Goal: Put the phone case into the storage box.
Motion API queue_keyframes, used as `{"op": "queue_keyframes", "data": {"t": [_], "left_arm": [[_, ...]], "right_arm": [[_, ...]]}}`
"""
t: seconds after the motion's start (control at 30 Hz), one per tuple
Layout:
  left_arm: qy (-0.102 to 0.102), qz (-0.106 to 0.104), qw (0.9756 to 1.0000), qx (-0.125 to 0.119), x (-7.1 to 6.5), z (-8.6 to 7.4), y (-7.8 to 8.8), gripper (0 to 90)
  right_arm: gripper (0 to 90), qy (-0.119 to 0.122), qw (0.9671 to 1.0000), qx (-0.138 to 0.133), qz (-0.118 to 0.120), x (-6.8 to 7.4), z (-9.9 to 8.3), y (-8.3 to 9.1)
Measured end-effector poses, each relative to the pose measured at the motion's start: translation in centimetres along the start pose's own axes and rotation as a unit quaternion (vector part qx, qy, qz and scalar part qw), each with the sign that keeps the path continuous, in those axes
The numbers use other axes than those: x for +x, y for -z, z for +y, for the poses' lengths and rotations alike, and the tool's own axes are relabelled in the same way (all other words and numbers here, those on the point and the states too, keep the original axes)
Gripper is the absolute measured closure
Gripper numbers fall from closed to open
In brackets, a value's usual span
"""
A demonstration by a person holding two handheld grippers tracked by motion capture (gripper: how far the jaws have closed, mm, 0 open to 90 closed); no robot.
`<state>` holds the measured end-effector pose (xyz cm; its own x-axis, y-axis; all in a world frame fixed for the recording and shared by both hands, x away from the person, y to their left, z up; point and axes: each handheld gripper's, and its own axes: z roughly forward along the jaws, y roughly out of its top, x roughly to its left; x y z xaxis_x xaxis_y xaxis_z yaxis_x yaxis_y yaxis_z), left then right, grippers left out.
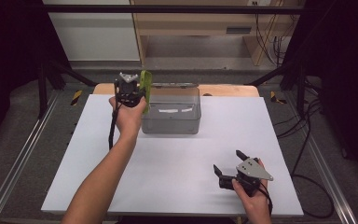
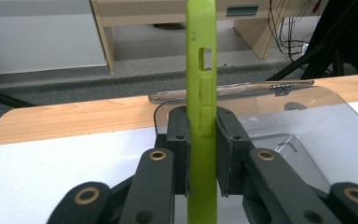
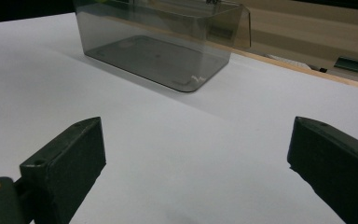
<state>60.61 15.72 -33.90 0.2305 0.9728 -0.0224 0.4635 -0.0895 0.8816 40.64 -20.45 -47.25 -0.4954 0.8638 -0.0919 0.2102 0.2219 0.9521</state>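
Observation:
A lime-green phone case (image 2: 201, 93) stands upright, edge-on, clamped between the black jaws of my left gripper (image 2: 201, 140). In the high view the green case (image 1: 145, 86) is held by the left gripper (image 1: 137, 95) just above the left wall of a clear smoky plastic box (image 1: 172, 122). The box is open and nothing lies in it (image 3: 158, 60). My right gripper (image 1: 228, 162) rests low over the white sheet near the front right, jaws wide apart and holding nothing (image 3: 196, 163).
A white sheet (image 1: 177, 163) covers the wooden table (image 1: 223, 89). Beyond the far edge are a light wooden desk (image 1: 205, 23), cables (image 1: 275, 42) and black frame struts. Metal rails (image 1: 14, 158) run along both sides.

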Motion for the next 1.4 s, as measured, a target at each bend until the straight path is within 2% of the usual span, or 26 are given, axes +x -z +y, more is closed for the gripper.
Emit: {"op": "queue_keyframes", "data": {"t": [0.13,0.5,0.73,1.03,1.4], "left_arm": [[-0.009,0.009,0.9999,0.004,0.1,-0.1,-0.2,77.4],[-0.01,0.015,0.9997,0.014,0.3,-0.5,-0.8,77.4],[-0.01,0.015,0.9997,0.015,0.3,-0.8,-0.9,77.4],[-0.028,0.015,0.9993,0.02,-0.2,-1.0,-1.1,77.4],[-0.029,0.014,0.9992,0.023,-0.5,-1.3,-1.5,77.4]], "right_arm": [[4.4,0.0,1.0,0.001,-0.001,0.0,0.0,0.0],[4.4,0.0,1.0,0.003,0.003,0.1,-0.1,-0.2],[4.7,0.001,1.0,0.003,0.003,0.1,-0.1,-0.1],[4.8,0.001,1.0,0.004,0.002,0.1,-0.1,-0.1],[4.9,-0.001,1.0,0.005,0.002,0.1,-0.1,-0.1]]}}
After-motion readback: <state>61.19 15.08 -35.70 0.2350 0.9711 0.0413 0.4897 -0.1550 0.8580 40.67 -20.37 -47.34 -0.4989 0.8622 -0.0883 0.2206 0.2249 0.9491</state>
